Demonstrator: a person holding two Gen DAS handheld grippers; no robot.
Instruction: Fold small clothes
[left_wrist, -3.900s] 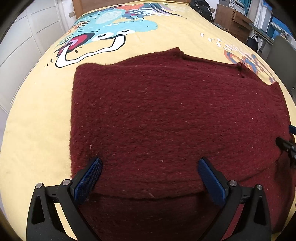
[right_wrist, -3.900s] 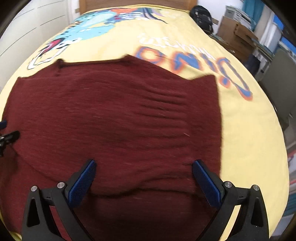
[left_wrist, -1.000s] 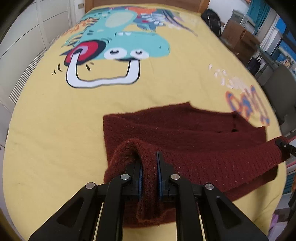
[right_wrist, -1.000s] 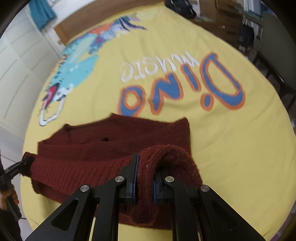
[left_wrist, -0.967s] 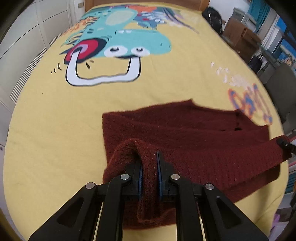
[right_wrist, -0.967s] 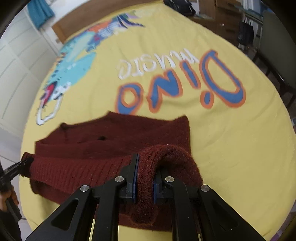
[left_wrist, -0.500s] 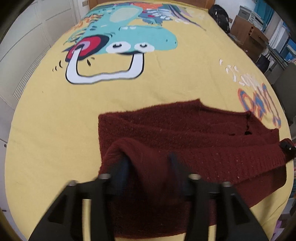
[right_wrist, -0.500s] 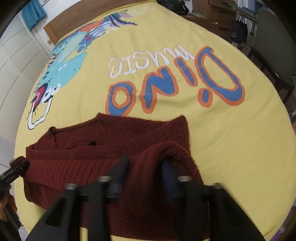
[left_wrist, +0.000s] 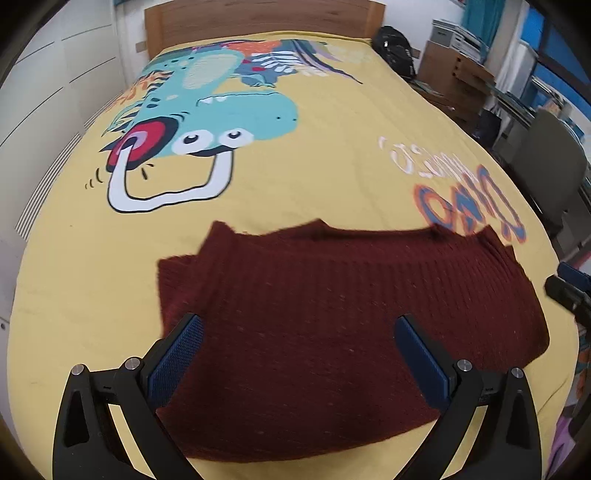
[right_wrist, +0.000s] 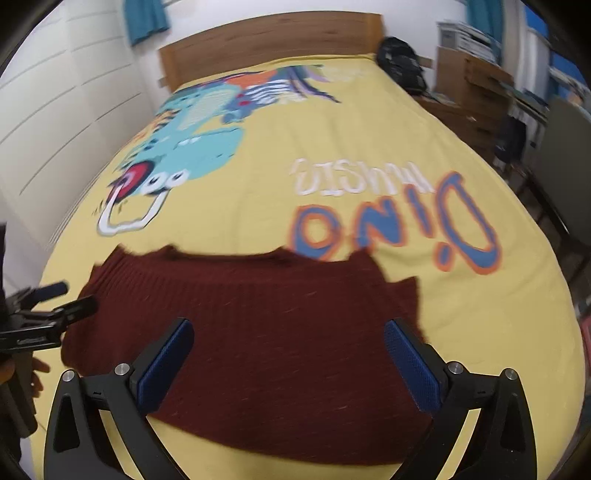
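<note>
A dark red knitted sweater (left_wrist: 332, 295) lies folded into a broad band across the near end of the yellow bedspread (left_wrist: 258, 206). My left gripper (left_wrist: 297, 325) hovers over its left half; the jaws are opening wide, the blue pads clear of the knit. Its right half (right_wrist: 277, 295) lies under my right gripper (right_wrist: 288, 326), whose jaws are opening too and hold nothing. Each gripper shows at the edge of the other's view: the right gripper (left_wrist: 569, 291) and the left gripper (right_wrist: 55, 306), with a person's hand (right_wrist: 33, 373) below it.
The bedspread carries a teal dinosaur print (left_wrist: 207, 122) and orange-blue lettering (right_wrist: 391, 229). A wooden headboard (left_wrist: 258, 18) closes the far end. A black backpack (left_wrist: 395, 48), cardboard boxes (left_wrist: 454, 81) and a grey chair (left_wrist: 554, 166) stand to the right; white wall panels line the left.
Both grippers were shut on a raised fold of the sweater; they have opened wide and let it drop. The sweater now lies flat, and both hands have drawn back and up.
</note>
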